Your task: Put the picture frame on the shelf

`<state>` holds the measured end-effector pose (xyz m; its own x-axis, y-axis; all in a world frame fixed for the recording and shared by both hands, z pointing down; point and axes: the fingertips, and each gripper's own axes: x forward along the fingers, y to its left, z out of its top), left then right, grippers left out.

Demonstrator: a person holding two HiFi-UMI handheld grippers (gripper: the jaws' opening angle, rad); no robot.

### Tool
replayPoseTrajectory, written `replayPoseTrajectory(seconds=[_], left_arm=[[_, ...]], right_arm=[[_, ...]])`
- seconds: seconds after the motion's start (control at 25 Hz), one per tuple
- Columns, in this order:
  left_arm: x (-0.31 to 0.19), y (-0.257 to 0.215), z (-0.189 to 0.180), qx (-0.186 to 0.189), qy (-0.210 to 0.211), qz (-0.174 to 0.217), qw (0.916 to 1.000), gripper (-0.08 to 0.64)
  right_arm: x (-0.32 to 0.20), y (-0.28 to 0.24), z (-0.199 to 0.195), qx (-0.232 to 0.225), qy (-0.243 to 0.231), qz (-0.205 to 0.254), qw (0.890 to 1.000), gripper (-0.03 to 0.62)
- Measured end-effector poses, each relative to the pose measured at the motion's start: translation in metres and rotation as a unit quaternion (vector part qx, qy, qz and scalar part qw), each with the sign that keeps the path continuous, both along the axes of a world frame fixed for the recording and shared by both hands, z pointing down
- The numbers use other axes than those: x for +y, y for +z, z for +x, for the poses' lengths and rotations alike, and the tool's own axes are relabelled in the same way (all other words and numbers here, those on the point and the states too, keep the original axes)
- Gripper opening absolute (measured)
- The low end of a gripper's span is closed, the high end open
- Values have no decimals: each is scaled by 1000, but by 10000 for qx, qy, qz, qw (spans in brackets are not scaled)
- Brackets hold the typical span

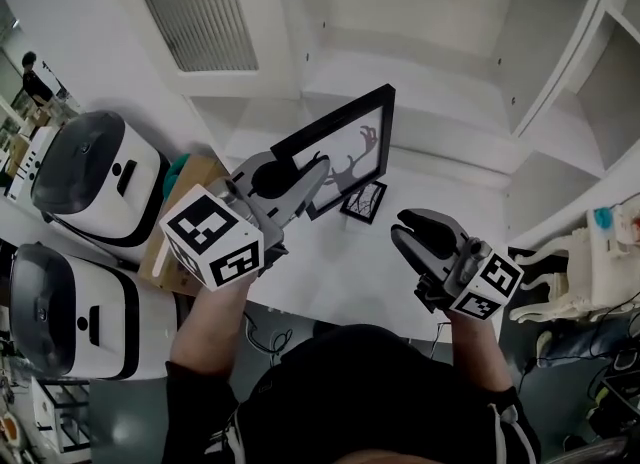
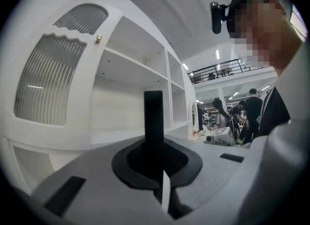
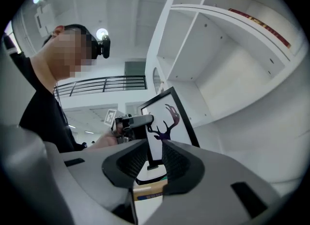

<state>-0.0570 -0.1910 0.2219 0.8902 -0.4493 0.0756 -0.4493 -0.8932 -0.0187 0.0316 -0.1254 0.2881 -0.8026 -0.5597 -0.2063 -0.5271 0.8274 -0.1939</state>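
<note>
The picture frame (image 1: 345, 142) is black-rimmed with a dark deer silhouette on white. It is held tilted above the white shelf ledge (image 1: 440, 157). My left gripper (image 1: 292, 180) is shut on its lower left edge. In the left gripper view the frame's edge (image 2: 153, 120) rises as a black bar from between the closed jaws. My right gripper (image 1: 425, 240) hangs to the right and nearer me, open, with nothing between its fingers. In the right gripper view the frame (image 3: 167, 120) and the left gripper (image 3: 133, 121) show beyond the parted jaws.
A small black square stand (image 1: 363, 202) lies on the white surface just under the frame. Two white rice cookers (image 1: 95, 172) (image 1: 65, 307) and a cardboard box (image 1: 178, 227) stand at the left. White shelf compartments (image 1: 560, 82) rise at the right.
</note>
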Motion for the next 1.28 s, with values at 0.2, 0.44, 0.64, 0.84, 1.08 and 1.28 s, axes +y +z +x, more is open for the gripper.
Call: replayPoseTrajectory(seconds=[0.2,0.44,0.64,0.84,1.08,1.28], left_arm=[[-21,-8,5,26,-334,189,9993,14],[-34,-26,6,279,-535,128,9981,14],[-36,-49,12,221,-582,351,9974,14],[-47,-69,12,164,-743,569,9955,14],[-66,-79,9,167,-1014,620,9928,14],[-81,-81,12,216,-1151,594,9913,14]], right_arm=[[-20,-28,-22,67,-62,59,9999,103],[-25,-43,-44,192,-389,25,9991,103],[-30,-47,-53,285,-507,-18,9983,103],[-34,-45,-54,309,-636,-84,9975,103],[-36,-45,-50,342,-631,-181,9973,103],[-38,-40,-50,367,-649,-246,9969,103]])
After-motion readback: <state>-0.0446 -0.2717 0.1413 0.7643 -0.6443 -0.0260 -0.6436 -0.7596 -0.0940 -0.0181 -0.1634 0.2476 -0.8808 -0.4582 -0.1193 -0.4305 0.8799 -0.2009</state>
